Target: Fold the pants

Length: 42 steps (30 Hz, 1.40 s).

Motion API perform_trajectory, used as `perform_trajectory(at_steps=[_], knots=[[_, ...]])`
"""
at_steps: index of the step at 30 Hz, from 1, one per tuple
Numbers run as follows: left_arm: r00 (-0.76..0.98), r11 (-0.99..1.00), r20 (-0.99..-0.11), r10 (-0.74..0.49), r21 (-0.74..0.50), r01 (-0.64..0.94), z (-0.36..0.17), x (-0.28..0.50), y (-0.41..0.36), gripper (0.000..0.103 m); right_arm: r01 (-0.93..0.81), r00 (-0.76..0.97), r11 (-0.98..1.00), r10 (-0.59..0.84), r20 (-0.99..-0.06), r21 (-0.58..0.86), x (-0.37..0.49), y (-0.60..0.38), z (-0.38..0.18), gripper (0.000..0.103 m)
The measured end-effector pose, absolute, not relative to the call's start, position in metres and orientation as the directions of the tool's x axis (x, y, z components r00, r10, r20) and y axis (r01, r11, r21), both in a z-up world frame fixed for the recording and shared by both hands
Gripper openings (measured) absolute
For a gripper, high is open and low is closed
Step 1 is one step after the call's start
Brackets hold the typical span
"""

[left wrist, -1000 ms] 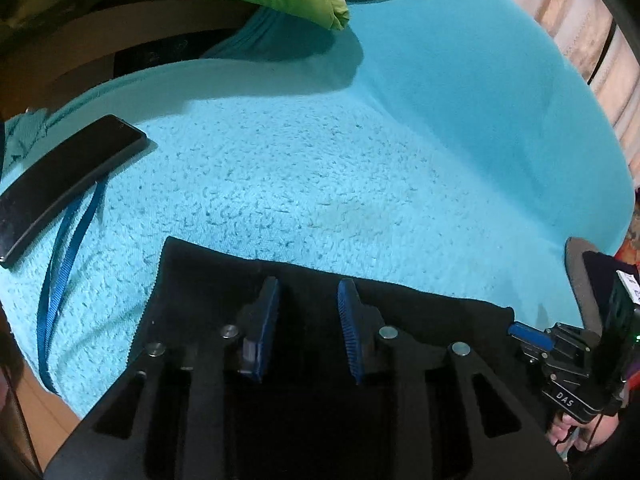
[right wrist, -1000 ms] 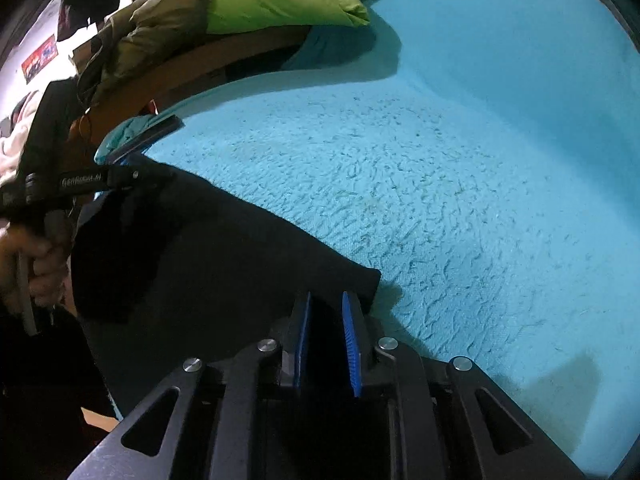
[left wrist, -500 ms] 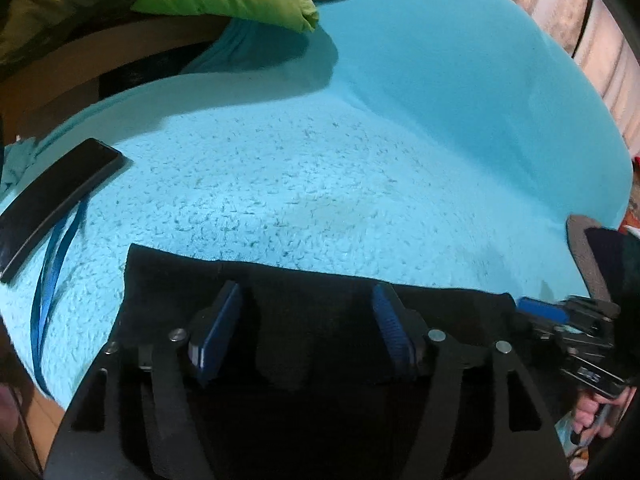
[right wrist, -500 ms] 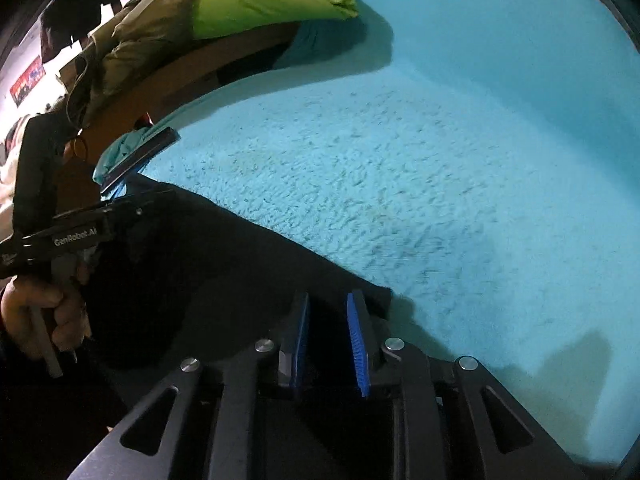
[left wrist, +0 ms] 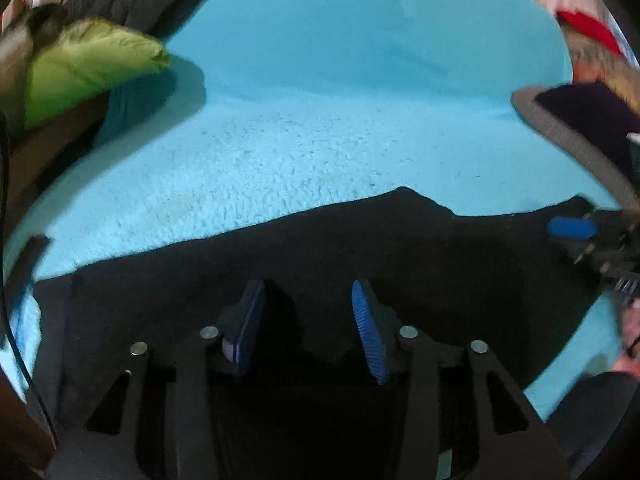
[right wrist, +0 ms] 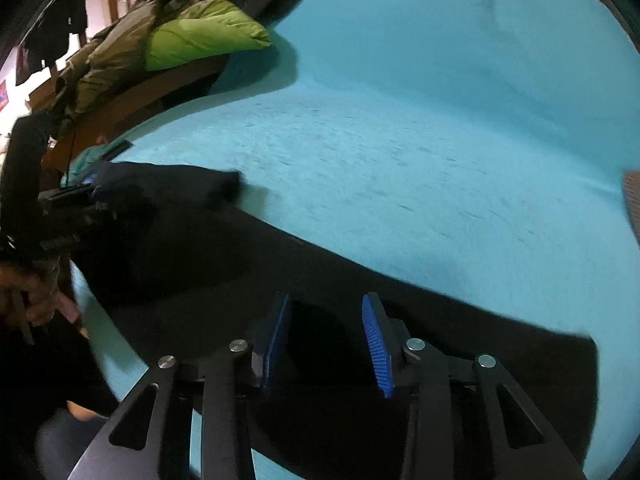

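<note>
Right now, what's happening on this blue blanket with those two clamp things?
A person is folding black pants laid on a turquoise blanket, holding a two-finger gripper in each hand. The left gripper and the right gripper are both open above the dark cloth, gripping nothing. A green and olive jacket lies heaped at the blanket's far-left edge.

readable text: none in either view
left gripper [right wrist: 72,204] body, far left of the right wrist view: dark and blurred, no lettering legible
right gripper [left wrist: 592,240] body, far right of the left wrist view: motion-blurred, no marking legible
wall poster [right wrist: 4,96], far left edge: too small to read
</note>
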<state>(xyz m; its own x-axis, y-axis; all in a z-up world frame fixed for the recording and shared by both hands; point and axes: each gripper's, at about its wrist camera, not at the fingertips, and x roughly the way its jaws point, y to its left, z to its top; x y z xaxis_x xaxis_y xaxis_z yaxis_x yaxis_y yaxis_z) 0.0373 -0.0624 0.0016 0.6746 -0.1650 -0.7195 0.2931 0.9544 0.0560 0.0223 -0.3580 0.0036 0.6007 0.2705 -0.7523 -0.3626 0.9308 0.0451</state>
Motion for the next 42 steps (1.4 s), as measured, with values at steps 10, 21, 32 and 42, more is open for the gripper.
perform_trajectory(at_steps=[10,21,32,42], knots=[[0.672,0.963,-0.718,-0.181,0.009,0.269,0.001,0.039,-0.056,0.047,-0.017,0.656,0.992,0.103,-0.747,0.122,-0.001,-0.511,0.01,0.037],[0.68,0.968,-0.713,-0.171,0.006,0.25,0.0,0.036,-0.057,0.065,-0.18,0.656,0.978,0.199,-0.728,0.105,-0.035,-0.451,0.001,0.039],[0.683,0.955,-0.698,-0.213,-0.002,0.296,-0.005,0.032,-0.07,0.1,0.094,0.783,0.975,0.054,-0.619,0.203,-0.028,-0.494,0.021,0.075],[0.676,0.955,-0.706,-0.214,-0.007,0.295,-0.005,0.033,-0.072,0.103,-0.145,0.712,0.986,0.166,-0.682,0.088,0.002,-0.429,0.019,0.075]])
